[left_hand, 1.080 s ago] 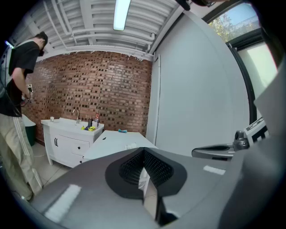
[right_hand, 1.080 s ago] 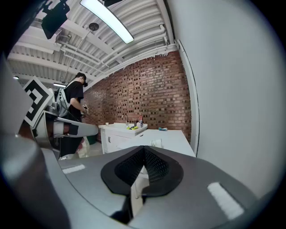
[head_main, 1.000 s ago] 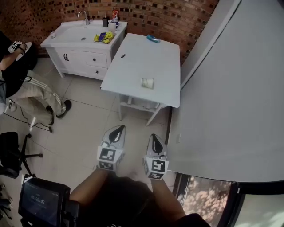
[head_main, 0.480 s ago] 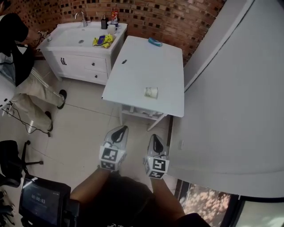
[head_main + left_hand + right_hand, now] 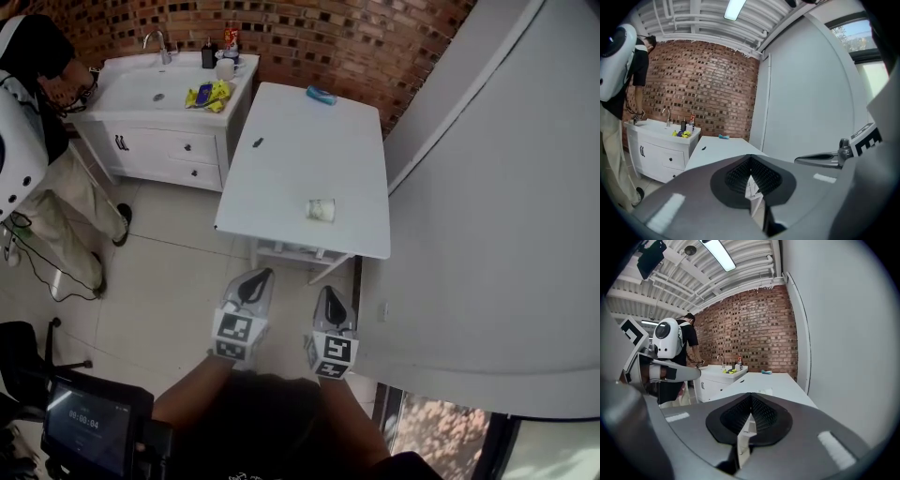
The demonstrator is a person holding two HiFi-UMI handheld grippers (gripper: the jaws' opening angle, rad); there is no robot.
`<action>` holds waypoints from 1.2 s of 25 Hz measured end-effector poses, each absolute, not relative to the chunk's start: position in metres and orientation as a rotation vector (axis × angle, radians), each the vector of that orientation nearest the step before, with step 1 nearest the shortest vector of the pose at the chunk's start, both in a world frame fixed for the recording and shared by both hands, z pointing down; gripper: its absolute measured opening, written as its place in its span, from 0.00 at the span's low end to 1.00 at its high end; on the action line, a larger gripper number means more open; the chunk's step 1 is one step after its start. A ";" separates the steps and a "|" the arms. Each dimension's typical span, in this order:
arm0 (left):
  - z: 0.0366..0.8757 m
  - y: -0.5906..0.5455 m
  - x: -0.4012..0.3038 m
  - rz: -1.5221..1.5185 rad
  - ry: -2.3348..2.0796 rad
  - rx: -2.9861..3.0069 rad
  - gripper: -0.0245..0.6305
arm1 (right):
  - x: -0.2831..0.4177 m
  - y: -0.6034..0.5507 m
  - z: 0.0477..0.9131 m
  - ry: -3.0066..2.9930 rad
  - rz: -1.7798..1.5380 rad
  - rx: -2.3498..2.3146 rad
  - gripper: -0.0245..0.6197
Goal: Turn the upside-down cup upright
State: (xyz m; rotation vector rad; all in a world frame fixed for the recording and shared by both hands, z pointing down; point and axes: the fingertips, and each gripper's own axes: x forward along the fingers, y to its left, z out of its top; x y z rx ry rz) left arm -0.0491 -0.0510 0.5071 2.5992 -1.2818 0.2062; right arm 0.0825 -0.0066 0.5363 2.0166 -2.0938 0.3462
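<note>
A small pale cup (image 5: 321, 209) stands on the white table (image 5: 281, 155), near its front edge and right of centre; from here I cannot tell which end is up. Both grippers hang over the tiled floor, short of the table. My left gripper (image 5: 257, 279) is shut and holds nothing. My right gripper (image 5: 328, 299) is shut too, and empty. In the right gripper view the cup (image 5: 765, 391) shows as a pale speck on the table, above the closed jaws. The left gripper view hides the cup behind its jaws.
A blue object (image 5: 322, 95) and a small dark item (image 5: 258, 142) lie farther back on the table. A white sink cabinet (image 5: 164, 94) stands left of it, with a person (image 5: 37, 141) beside it. A grey wall panel (image 5: 487, 206) runs along the right.
The table and cup have drawn lower and nearer in the head view. The person at the left has risen and stepped up to the sink. Both grippers stayed shut.
</note>
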 end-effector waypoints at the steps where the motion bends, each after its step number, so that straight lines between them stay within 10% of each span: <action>1: 0.506 -0.054 -0.050 0.205 -1.269 2.607 0.04 | 0.081 -0.009 0.535 -2.087 0.346 2.025 0.06; 30: 0.517 -0.105 -0.048 0.235 -1.217 2.638 0.04 | 0.082 -0.056 0.540 -2.047 0.340 2.063 0.06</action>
